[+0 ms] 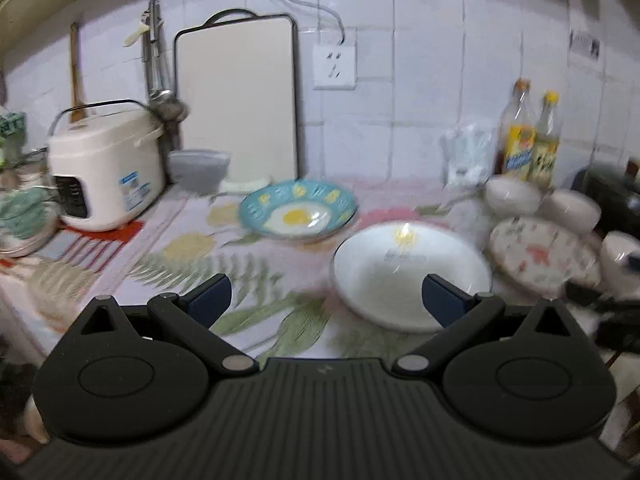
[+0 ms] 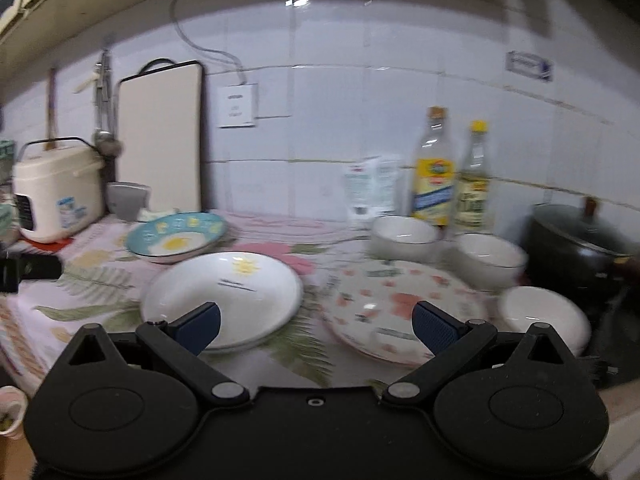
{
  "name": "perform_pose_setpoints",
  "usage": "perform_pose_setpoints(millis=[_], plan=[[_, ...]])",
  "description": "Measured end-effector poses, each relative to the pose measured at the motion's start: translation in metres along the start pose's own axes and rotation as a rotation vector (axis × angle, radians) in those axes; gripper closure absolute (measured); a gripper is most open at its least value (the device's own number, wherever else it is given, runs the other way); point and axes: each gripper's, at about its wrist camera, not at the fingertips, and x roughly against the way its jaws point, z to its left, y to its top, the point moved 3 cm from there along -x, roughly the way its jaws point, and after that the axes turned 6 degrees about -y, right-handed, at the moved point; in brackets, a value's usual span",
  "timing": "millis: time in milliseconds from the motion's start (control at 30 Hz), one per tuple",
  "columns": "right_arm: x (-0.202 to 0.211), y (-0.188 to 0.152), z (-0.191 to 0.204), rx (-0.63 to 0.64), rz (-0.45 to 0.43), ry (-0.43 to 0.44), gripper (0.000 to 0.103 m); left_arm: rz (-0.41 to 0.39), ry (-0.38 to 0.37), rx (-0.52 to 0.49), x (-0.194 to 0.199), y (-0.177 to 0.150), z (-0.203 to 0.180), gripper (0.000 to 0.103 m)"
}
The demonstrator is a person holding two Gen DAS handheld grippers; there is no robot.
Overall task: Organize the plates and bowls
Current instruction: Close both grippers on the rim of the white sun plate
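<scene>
Lying flat on the desk (image 2: 256, 240), white plate (image 2: 224, 296) sits ahead-left of the spread, empty right gripper (image 2: 316, 326), ahead-right of the spread, empty left gripper (image 1: 326, 300); flowered plate (image 2: 400, 308) nearer right.

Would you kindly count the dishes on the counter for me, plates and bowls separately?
Plates: 3, the blue egg plate, the white plate and the flowered plate.
Bowls: 3, white: back bowl, middle bowl, near bowl.
Total: 6.
</scene>
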Motion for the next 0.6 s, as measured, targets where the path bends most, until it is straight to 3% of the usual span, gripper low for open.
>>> perform_pose_setpoints(millis=[133,400,600], plan=[[-0.036,0.001,0.016,-0.005,0.037,0.094,0.0,0.001,-0.087,0.071,-0.024,0.007,0.012,0.0],[-0.098,-0.016,0.04,-0.006,0.137,0.204,0.004,0.045,-0.131,0.12,-0.099,-0.008,0.022,0.006],[-0.126,-0.021,0.043,-0.033,0.2,0.221,0.009,0.14,-0.114,0.126,-0.148,-0.017,0.021,0.032]])
